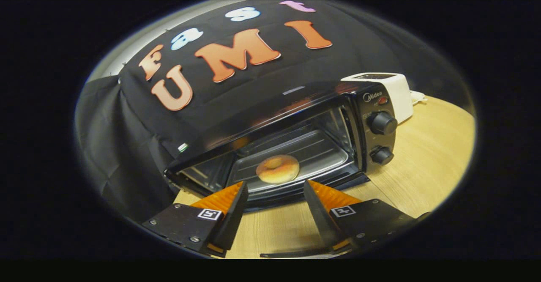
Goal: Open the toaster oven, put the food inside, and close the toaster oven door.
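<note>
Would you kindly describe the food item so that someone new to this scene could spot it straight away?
Start at the black toaster oven on the wooden table, its door open. Inside lies a metal tray, and on its near part sits the bagel, just beyond the fingers of the open, empty claw. It is the one round, golden-brown thing there, with a dimple in the middle.

Black toaster oven (pixel 296 117); golden-brown bagel (pixel 277 168); light wood table (pixel 427 155).

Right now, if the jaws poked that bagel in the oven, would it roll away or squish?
The bagel lies flat on the tray, so it would probably slide, not roll. It looks puffy and bready, so likely light and a bit squishy. The gripper is open, short of it.
</note>
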`<action>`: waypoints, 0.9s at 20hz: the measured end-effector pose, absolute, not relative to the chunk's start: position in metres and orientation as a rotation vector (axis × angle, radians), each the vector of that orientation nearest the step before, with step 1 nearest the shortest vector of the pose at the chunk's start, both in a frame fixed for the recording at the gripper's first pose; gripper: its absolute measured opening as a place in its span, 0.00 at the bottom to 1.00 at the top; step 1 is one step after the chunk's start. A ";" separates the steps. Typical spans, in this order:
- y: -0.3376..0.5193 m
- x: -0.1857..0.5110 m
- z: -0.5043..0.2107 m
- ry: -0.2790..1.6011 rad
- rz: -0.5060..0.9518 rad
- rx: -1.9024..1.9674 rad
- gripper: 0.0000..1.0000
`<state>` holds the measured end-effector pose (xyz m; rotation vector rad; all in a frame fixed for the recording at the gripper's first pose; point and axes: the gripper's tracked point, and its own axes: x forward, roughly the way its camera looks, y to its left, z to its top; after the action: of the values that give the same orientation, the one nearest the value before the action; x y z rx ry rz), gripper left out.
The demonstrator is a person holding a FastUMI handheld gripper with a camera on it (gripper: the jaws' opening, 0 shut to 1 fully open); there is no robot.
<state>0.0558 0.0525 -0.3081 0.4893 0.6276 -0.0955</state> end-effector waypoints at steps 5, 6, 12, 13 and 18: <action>0.068 -0.005 -0.291 0.685 -0.003 0.299 0.91; 0.070 -0.016 -0.290 0.698 0.010 0.276 0.93; 0.074 -0.069 -0.309 0.786 0.033 0.177 0.94; 0.074 -0.075 -0.314 0.802 0.028 0.167 0.94; 0.077 -0.097 -0.343 0.880 0.006 0.143 0.95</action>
<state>-0.0969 0.0774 -0.3432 0.1434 0.8798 0.0060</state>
